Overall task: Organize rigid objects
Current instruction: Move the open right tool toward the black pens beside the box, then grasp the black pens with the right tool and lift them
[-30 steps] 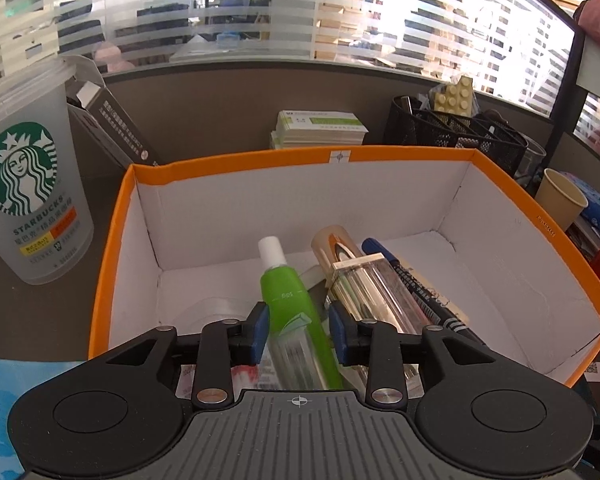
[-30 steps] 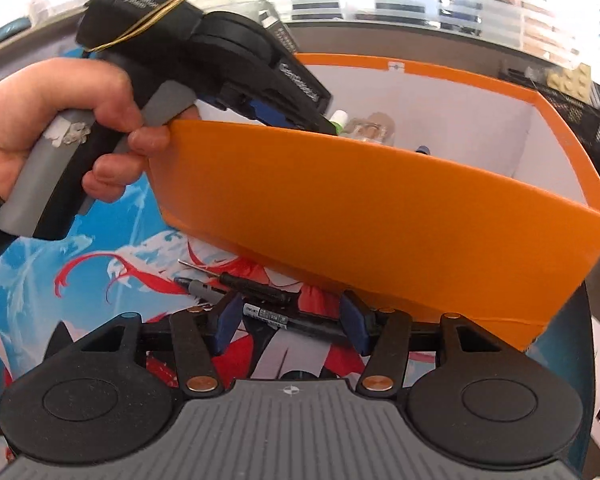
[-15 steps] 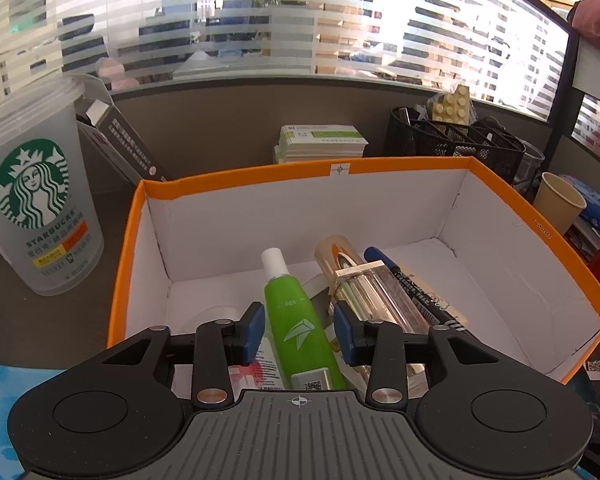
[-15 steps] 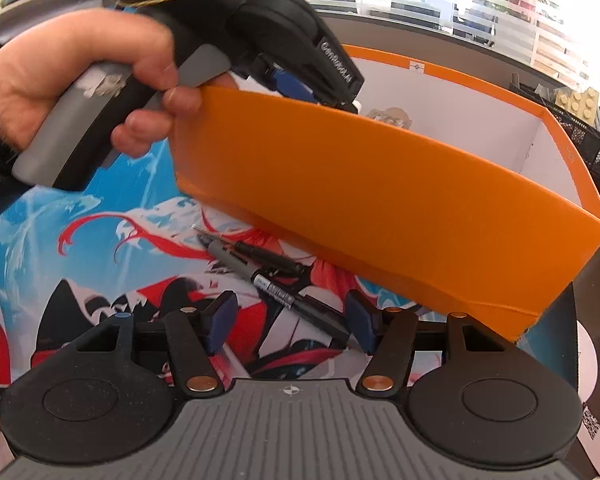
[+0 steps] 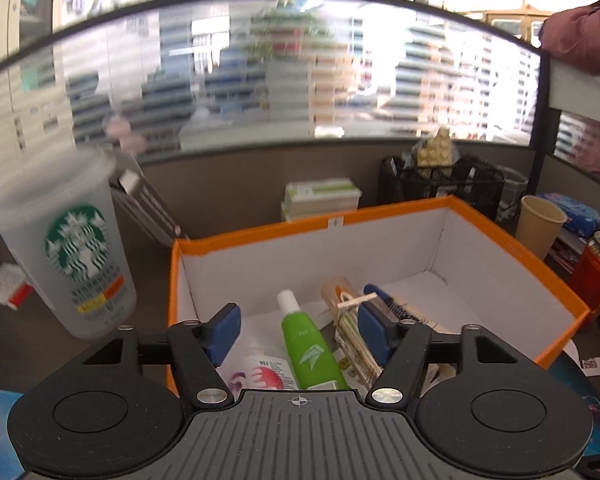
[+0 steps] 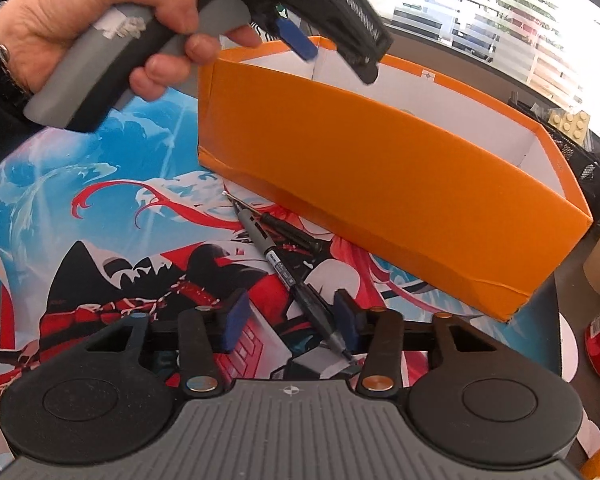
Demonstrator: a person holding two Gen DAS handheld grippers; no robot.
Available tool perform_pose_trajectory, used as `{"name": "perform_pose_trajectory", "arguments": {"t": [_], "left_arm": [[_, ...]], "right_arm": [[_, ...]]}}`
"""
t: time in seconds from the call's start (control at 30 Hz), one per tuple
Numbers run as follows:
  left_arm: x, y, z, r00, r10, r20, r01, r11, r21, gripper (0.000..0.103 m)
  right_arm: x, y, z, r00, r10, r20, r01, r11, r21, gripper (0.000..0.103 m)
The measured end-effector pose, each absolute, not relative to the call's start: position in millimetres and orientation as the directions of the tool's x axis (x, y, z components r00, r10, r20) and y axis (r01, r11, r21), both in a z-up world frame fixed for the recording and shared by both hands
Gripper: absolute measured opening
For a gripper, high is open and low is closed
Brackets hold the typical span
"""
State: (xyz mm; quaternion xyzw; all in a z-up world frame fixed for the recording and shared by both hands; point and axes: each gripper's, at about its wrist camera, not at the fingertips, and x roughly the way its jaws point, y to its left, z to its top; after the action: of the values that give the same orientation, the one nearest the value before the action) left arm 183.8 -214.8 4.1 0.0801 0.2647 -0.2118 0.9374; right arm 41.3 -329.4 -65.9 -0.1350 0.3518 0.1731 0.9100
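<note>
An orange box [image 5: 512, 244] with a white inside holds a green tube [image 5: 308, 344], a clear gold-topped case [image 5: 352, 320] and a dark pen. My left gripper [image 5: 299, 332] hangs above the box's near end, its jaws opening and wide apart. The tube lies loose below them. In the right wrist view the same left gripper [image 6: 300, 44] is over the box's [image 6: 380, 184] left corner, held by a hand [image 6: 100, 20]. A black marker [image 6: 284, 272] lies on the printed mat. My right gripper [image 6: 290, 322] straddles its near end, jaws closing, with the pads not pressing on it.
A thin black screwdriver [image 6: 288, 228] lies beside the marker against the box wall. Left of the box stands a Starbucks cup [image 5: 80, 256]. Behind it are stacked packets [image 5: 320, 200] and a black mesh organizer [image 5: 440, 184]. A paper cup [image 5: 540, 224] and a red can [image 5: 596, 276] stand at the right.
The left jaws spread apart and let the green tube go; the gripper rose and drew back. The right gripper moved along the mat over the marker, and its jaws narrowed.
</note>
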Motion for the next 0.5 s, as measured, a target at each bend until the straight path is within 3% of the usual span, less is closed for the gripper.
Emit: {"name": "perform_pose_trajectory", "arguments": {"t": [0.2,0.37,0.5], "left_arm": [[153,-206,19,0.790,-0.402,-0.463,0.485,0.871,0.072,0.071],[131,-195,22,0.781,-0.448,-0.435,0.526,0.848,0.069,0.073],[117,-180,20,0.776,-0.469,-0.422,0.540,0.839,0.061,0.078]], "right_arm": [[35,-329,-66,0.710,0.181,-0.680,-0.385,0.909,-0.160,0.016],[27,-327,-65,0.713,0.186,-0.677,-0.376,0.915,-0.145,0.011],[23,-339,-61,0.686,0.261,-0.679,-0.367,0.930,-0.014,0.010]]}}
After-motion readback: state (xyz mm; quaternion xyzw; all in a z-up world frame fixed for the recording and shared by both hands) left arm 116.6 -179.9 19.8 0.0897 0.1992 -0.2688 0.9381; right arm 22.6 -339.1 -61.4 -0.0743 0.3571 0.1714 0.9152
